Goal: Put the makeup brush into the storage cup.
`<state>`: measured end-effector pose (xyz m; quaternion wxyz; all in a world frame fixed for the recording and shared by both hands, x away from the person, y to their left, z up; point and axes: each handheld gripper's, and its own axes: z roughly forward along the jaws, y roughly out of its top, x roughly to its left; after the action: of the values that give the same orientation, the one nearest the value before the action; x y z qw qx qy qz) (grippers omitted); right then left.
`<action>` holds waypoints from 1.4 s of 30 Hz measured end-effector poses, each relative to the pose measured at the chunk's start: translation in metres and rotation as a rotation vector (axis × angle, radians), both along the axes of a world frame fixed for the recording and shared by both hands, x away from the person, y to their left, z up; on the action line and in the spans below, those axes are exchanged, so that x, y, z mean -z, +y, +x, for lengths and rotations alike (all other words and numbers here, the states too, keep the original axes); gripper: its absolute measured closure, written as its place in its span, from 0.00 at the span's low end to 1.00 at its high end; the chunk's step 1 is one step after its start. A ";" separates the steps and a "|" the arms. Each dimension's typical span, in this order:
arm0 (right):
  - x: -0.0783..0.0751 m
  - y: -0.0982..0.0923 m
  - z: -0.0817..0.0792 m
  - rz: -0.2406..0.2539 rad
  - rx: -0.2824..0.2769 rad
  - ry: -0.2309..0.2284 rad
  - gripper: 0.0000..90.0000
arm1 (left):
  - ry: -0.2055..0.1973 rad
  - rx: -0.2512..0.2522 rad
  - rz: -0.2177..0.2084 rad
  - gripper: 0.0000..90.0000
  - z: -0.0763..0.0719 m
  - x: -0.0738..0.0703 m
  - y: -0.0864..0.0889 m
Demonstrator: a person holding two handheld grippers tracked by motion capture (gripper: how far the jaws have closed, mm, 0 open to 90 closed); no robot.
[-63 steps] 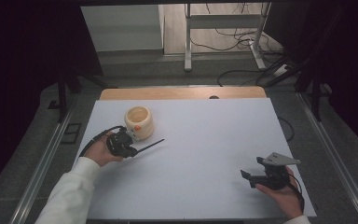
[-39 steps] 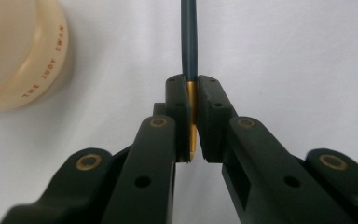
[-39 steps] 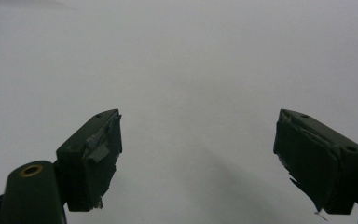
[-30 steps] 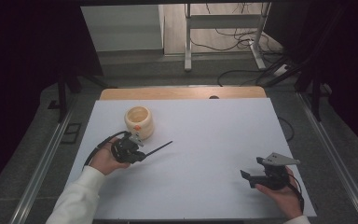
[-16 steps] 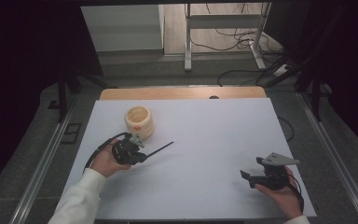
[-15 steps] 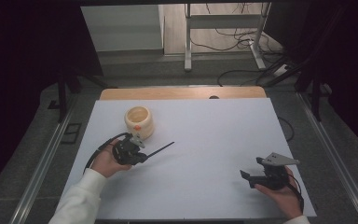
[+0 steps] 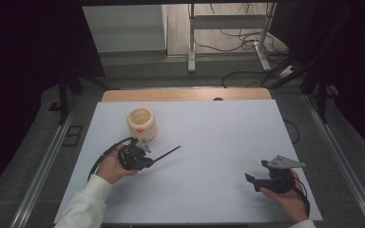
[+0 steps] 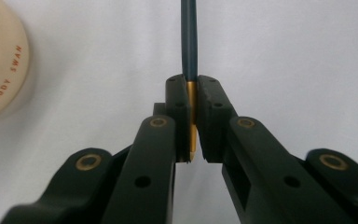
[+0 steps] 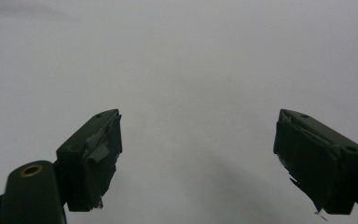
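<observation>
White desk (image 7: pixel 209 142), pretty bare: left claw (image 8: pixel 192 116) is clamped on a dark pen (image 8: pixel 189 42), cream cup (image 7: pixel 141 123) just beside it; right claw (image 9: pixel 198 158) gapes wide, holding nothing.

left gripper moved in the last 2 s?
Yes. The left gripper, shut on the dark stick, has shifted slightly right and toward the person, away from the cream cup, which stayed put.
</observation>
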<state>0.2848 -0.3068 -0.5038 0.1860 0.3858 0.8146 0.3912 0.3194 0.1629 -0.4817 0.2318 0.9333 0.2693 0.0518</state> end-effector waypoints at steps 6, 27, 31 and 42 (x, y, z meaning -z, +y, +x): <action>0.000 0.001 0.000 -0.001 -0.002 0.002 0.18 | 0.003 -0.006 -0.002 0.94 -0.002 0.003 0.001; -0.002 0.003 -0.001 -0.006 -0.007 -0.011 0.17 | -0.009 -0.012 -0.068 0.94 -0.011 -0.001 -0.009; -0.002 0.004 -0.001 -0.006 -0.008 -0.015 0.17 | -0.015 -0.009 -0.072 0.94 -0.013 -0.002 -0.012; -0.003 0.007 -0.002 -0.008 -0.010 -0.017 0.17 | -0.021 0.006 -0.086 0.94 -0.018 -0.004 -0.020</action>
<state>0.2832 -0.2994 -0.5006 0.1925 0.3776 0.8165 0.3921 0.3013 0.1428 -0.4781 0.2745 0.9227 0.2661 0.0496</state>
